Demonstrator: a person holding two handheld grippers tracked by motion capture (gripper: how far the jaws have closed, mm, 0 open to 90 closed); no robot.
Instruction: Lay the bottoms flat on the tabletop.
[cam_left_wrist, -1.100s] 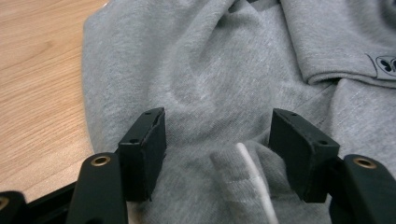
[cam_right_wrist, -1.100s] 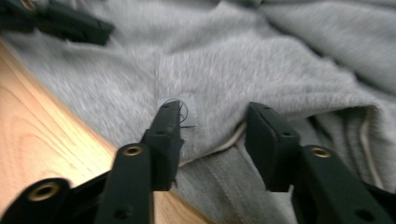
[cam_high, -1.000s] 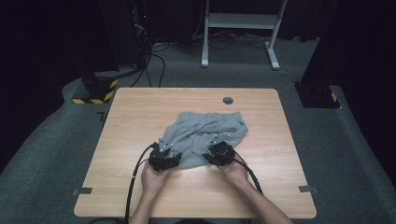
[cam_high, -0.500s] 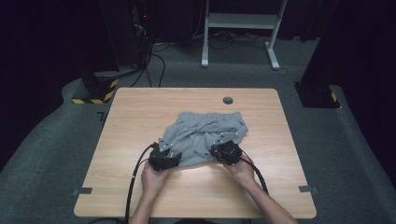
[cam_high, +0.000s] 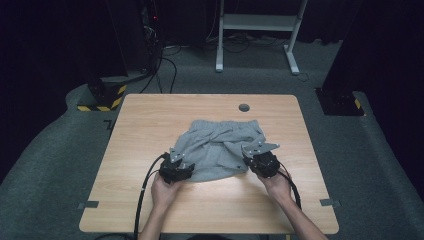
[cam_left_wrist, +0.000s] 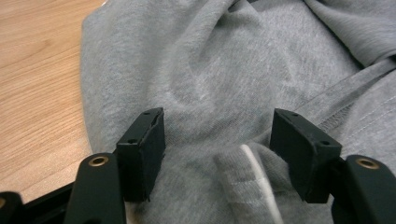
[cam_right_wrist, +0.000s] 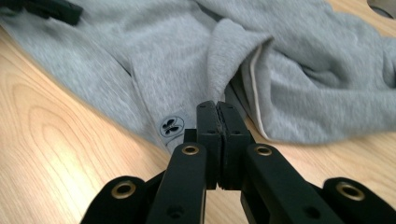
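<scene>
Right gripper view first: the jaws of the right gripper (cam_right_wrist: 217, 122) have just been closing and now stand pressed flat together. Whether a thin edge of cloth is caught between the tips I cannot tell, since the hem of the grey shorts (cam_right_wrist: 187, 60) lies right at their ends, next to a small round logo (cam_right_wrist: 168, 126). The left gripper (cam_left_wrist: 219, 144) has its jaws partly open, standing either side of a raised fold of the shorts with a white cord (cam_left_wrist: 259, 177) running through it; the pads are not pressing on the cloth.

From the high view, the shorts (cam_high: 220, 145) lie a little past the middle of the table (cam_high: 150, 120), waistband towards the far edge and leg openings towards the near edge. The left gripper (cam_high: 176, 167) sits at the near left corner of the garment and the right gripper (cam_high: 260, 159) at its near right corner, each held in a hand (cam_high: 165, 187).

My reading is that the work is spreading or folding the shorts, and it is at an early stage. The cloth is bunched and creased across the middle, no neat fold is made, and the left side is not yet gripped.

Counted: one pair of shorts, two grippers, one table, and one round cable hole (cam_high: 244, 107) near the far edge.
</scene>
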